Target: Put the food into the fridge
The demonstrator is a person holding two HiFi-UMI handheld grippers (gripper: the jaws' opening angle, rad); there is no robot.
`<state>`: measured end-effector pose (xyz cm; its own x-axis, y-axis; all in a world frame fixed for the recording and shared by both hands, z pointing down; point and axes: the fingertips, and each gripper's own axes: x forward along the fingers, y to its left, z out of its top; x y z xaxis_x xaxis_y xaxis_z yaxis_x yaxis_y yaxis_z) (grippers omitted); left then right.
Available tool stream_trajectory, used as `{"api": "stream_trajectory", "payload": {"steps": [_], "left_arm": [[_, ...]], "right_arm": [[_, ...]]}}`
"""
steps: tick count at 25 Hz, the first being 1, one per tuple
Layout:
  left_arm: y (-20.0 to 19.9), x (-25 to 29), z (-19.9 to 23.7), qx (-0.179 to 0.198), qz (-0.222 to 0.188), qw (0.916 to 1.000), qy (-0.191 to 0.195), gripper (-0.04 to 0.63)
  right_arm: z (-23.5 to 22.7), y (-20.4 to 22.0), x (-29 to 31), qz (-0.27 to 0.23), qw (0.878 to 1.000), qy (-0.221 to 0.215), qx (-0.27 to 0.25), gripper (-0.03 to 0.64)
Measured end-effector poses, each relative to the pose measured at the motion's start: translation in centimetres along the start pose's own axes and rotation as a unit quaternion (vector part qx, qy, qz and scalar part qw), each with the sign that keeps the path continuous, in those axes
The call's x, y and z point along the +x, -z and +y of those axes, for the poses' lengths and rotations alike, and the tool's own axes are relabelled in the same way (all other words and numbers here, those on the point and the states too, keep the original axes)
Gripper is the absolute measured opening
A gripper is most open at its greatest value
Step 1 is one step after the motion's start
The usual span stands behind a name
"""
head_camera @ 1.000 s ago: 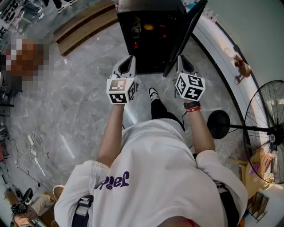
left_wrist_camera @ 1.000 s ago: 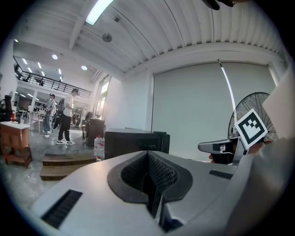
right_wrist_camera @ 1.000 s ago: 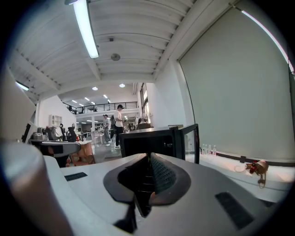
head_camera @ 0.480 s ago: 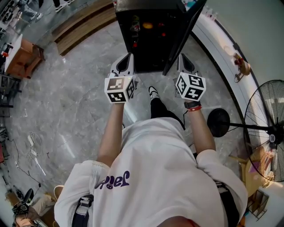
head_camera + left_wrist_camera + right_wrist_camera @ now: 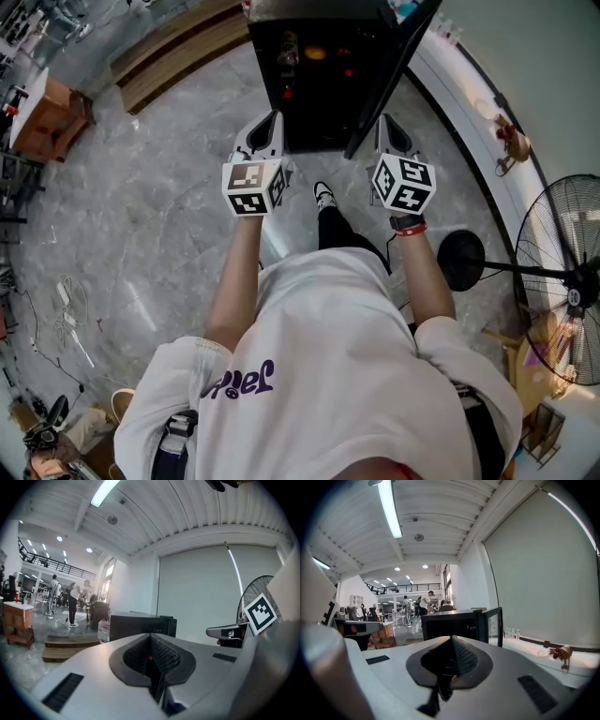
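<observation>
Facing the open fridge, left gripper and right gripper are held shut and empty, food apparently shelved

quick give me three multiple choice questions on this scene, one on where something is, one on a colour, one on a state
1. In the head view the standing fan shows: A) at left B) in the middle C) at right
2. The fridge is: A) black B) white C) red
3. The fridge door is: A) shut B) open C) removed

1 C, its grille fills the right edge.
2 A, casing and inside are black.
3 B, it stands swung out with the shelves showing.
</observation>
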<state>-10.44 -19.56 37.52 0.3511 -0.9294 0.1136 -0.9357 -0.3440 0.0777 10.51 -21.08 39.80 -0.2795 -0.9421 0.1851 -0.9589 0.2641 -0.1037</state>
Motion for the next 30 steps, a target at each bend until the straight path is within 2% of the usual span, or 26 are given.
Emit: {"api": "stream_trajectory", "payload": {"steps": [8,13,18,30], "left_arm": [[0.2,0.1,-0.6,0.002,0.001,1.0,0.006,0.017],[0.2,0.2,-0.7,0.002,-0.001,1.0,0.007,0.018],[-0.4,-0.2,-0.6,-0.014,-0.009,0.9998,0.009,0.017],[0.1,0.3,-1.0,-0.01,-0.008,0.9999,0.008,0.017]], "right_arm": [[-0.4,0.3,-0.3,0.005,1.0,0.005,-0.011,0.015],[-0.5,0.2,-0.3,0.004,1.0,0.003,-0.008,0.015],[-0.5,0.1,-0.5,0.002,1.0,0.004,-0.003,0.015],[-1.4,0.1,-0.3,0.002,1.0,0.01,-0.001,0.014]]}}
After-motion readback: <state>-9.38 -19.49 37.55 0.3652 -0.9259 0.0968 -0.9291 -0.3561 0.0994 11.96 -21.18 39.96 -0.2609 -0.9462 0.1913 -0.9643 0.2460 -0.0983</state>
